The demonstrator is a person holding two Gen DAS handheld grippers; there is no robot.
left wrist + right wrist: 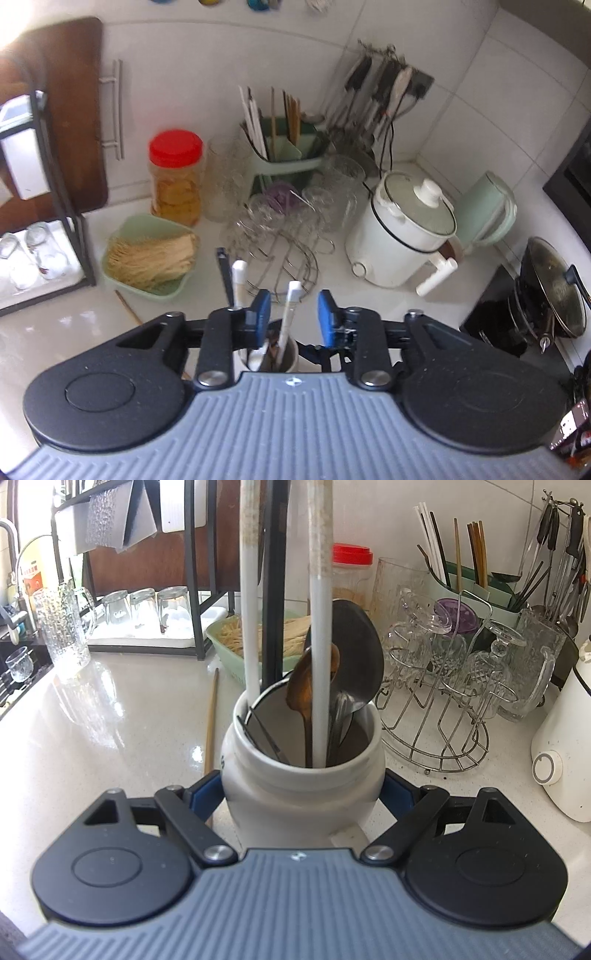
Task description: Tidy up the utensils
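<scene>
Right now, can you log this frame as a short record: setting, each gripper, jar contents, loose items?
setting: kitchen counter
right gripper: clamped around the white jar
left gripper: open above the jar, white handle between the pads, not pressed
jar contents: white-handled utensils, wooden spoon, dark spoon
loose: one chopstick on the counter

No legible text; orange carton (32,580) print unreadable.

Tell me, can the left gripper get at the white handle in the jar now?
Probably yes: the left gripper is open, and the white handle stands between its pads with nothing in the way.
</scene>
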